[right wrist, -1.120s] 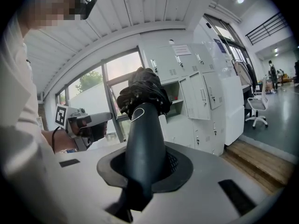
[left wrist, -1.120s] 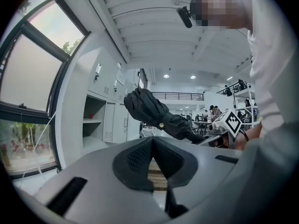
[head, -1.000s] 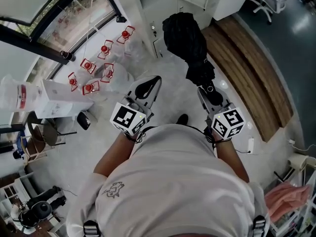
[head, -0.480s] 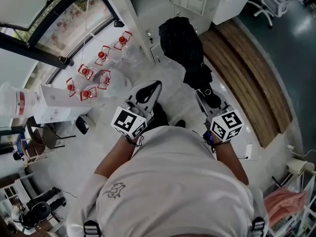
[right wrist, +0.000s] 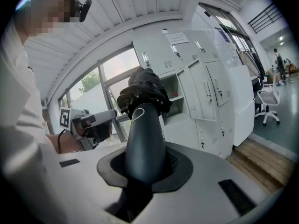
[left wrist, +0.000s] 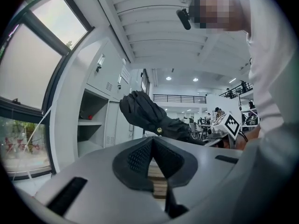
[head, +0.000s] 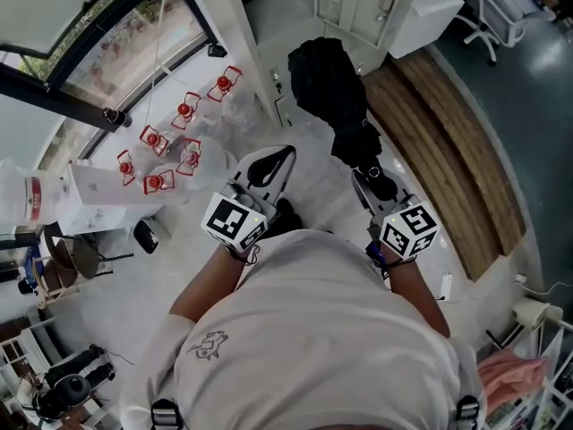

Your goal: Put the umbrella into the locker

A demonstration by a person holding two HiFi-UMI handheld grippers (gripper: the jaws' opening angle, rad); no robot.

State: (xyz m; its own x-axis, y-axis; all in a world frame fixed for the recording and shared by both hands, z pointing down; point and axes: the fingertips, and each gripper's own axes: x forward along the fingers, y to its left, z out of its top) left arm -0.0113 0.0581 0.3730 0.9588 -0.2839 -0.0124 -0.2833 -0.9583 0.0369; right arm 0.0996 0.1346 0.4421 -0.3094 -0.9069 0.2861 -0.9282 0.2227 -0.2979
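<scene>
Umbrella [head: 333,83]: black, folded, compact type. It is held out in front of the person, well above the floor. Handle [right wrist: 141,139] sits in the right gripper [head: 371,174]; the bunched cloth end points ahead toward the lockers [head: 356,3]. Not yet inside any compartment.

Handling (judgement):
- Probably light, easy for one gripper to carry.
- Stiff along shaft and handle; cloth end soft and loose, would give under the pads.
- Handle looks smooth and tapers toward the cloth, so it could slide lengthwise if the squeeze slackens.
- Gripped at one end only, so the far end may droop or swing on the way in.
- Best hold is the handle, as now. The cloth is a poor place to grip.

Right gripper: jaws closed partway around the handle, pads pressing on both sides of it. A thin cord loop [right wrist: 135,114] lies at the handle's top.

Left gripper [head: 266,165]: jaws together, nothing between them. It sits beside the right one and clear of the umbrella.

Open compartment [right wrist: 174,93]: has a shelf and shows just behind the cloth end in the right gripper view; neighbouring doors are closed.

Wooden platform [head: 448,150] lies along the lockers' foot, on the person's right. Window [head: 107,34] is on the left
</scene>
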